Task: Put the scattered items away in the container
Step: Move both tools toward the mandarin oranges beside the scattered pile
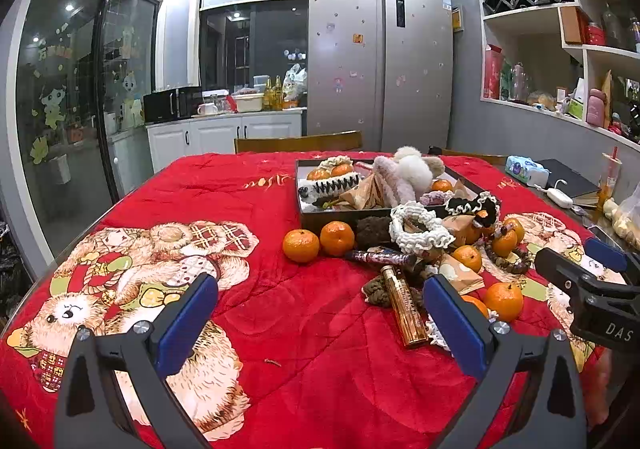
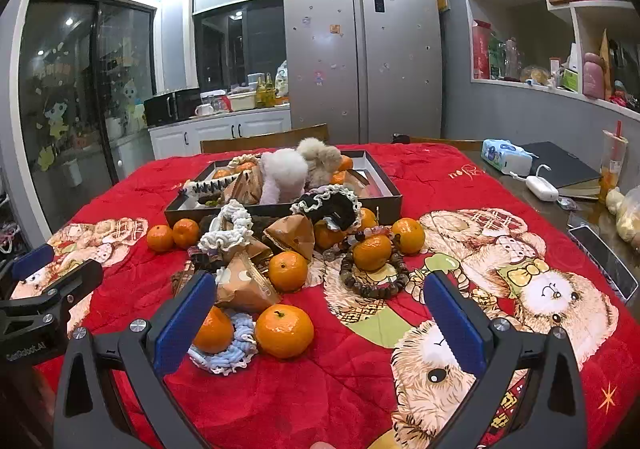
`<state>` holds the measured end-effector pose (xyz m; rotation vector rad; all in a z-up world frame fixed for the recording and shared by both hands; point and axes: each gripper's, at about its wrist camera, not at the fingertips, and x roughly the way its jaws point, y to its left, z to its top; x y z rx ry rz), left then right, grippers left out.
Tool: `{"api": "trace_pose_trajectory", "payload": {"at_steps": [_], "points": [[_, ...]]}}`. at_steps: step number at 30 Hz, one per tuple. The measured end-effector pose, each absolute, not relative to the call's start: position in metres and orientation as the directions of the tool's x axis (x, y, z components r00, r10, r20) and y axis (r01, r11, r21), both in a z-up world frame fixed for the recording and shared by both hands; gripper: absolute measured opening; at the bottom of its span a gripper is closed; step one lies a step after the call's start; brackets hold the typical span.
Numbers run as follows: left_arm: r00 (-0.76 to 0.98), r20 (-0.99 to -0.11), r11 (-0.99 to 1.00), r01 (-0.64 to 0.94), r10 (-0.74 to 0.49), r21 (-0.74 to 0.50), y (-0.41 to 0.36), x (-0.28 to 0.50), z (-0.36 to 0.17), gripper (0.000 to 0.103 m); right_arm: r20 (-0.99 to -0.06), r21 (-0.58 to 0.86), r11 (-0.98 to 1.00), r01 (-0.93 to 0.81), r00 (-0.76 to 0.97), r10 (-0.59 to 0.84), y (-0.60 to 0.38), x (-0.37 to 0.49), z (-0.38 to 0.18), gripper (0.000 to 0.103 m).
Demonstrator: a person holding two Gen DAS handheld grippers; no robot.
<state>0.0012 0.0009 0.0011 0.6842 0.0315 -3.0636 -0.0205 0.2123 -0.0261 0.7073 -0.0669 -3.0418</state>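
Observation:
A dark shallow box [image 1: 316,217] [image 2: 390,205] on the red blanket holds tangerines, scrunchies, a hair claw and fluffy toys. In front of it lie scattered tangerines [image 1: 301,245] [image 2: 284,330], a white scrunchie [image 1: 418,227] [image 2: 230,229], brown paper packets [image 2: 244,285], a gold bottle [image 1: 404,309], a bead bracelet [image 2: 374,287] and a pale blue scrunchie [image 2: 234,357]. My left gripper [image 1: 320,323] is open and empty, above the blanket left of the pile. My right gripper [image 2: 320,323] is open and empty, just right of the nearest tangerine.
At the table's right edge lie a tissue pack [image 2: 505,155], a black notebook [image 2: 560,169], a white charger [image 2: 541,188], a phone [image 2: 604,261] and a drink cup [image 2: 612,165]. Wooden chair backs [image 1: 298,141] stand behind the table. A fridge [image 1: 380,61] stands behind.

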Motion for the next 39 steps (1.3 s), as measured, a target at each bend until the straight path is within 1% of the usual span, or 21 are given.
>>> {"api": "trace_pose_trajectory", "payload": {"at_steps": [7, 11, 18, 24, 29, 33, 39], "points": [[-0.91, -0.415, -1.0, 0.0, 0.007, -0.019, 0.0, 0.002, 0.002, 0.103, -0.427, 0.044, -0.999, 0.005, -0.904, -0.024, 0.212, -0.017, -0.025, 0.103], [-0.903, -0.429, -1.0, 0.004, 0.007, -0.026, -0.001, -0.001, 0.0, 0.103, -0.436, 0.055, -0.998, 0.007, -0.9, -0.03, 0.213, -0.018, -0.025, 0.103], [-0.912, -0.41, -1.0, -0.007, 0.011, -0.013, 0.003, 0.003, 0.001, 0.103, -0.412, 0.073, -0.997, 0.021, -0.91, -0.049, 0.215, -0.012, -0.022, 0.103], [-0.91, -0.413, -1.0, -0.024, 0.028, -0.015, 0.004, 0.003, 0.001, 0.103, -0.419, 0.112, -0.993, 0.024, -0.905, -0.069, 0.222, -0.015, -0.023, 0.103], [-0.909, -0.41, -0.997, -0.068, 0.07, -0.021, 0.006, 0.003, 0.002, 0.103, -0.446, 0.147, -0.988, 0.041, -0.889, -0.103, 0.226, -0.022, -0.027, 0.103], [-0.918, -0.377, -0.992, -0.129, 0.119, 0.001, 0.015, 0.01, 0.004, 0.103, -0.46, 0.167, -0.984, 0.06, -0.878, -0.132, 0.227, -0.024, -0.029, 0.103], [-0.914, -0.372, -0.983, -0.183, 0.162, 0.021, 0.024, 0.013, 0.005, 0.103, -0.474, 0.214, -0.974, 0.071, -0.865, -0.167, 0.232, -0.029, -0.033, 0.103]]}}
